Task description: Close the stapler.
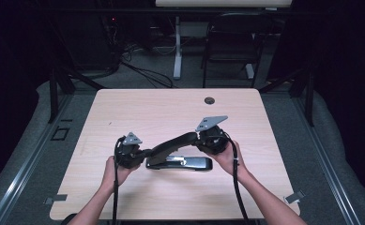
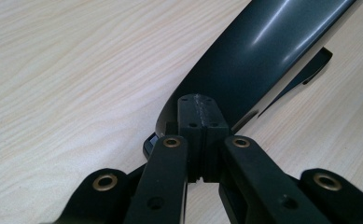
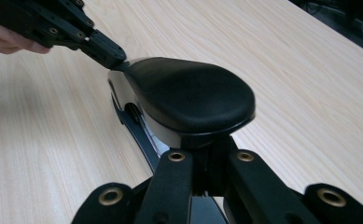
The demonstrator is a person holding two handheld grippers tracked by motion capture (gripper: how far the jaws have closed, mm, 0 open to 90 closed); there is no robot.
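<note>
A large black stapler lies at the near middle of the table, its base [image 1: 192, 163] flat on the wood. Its top arm [image 1: 171, 144] slants up to the right. My left gripper [image 1: 140, 153] sits at the arm's low rear end. In the left gripper view its jaws [image 2: 200, 109] are shut, tips against the glossy arm [image 2: 249, 60]. My right gripper [image 1: 200, 137] is at the raised front end. In the right gripper view the arm's rounded head [image 3: 188, 93] lies over my close-set jaws [image 3: 210, 149] and hides their tips. The left gripper [image 3: 111, 53] touches the far end.
The light wooden table [image 1: 147, 108] has a round cable hole [image 1: 209, 100] near its far edge. Beyond it stand a dark chair [image 1: 231, 42] and a white desk leg [image 1: 177, 51], with cables on the floor. Both forearms come in from the near edge.
</note>
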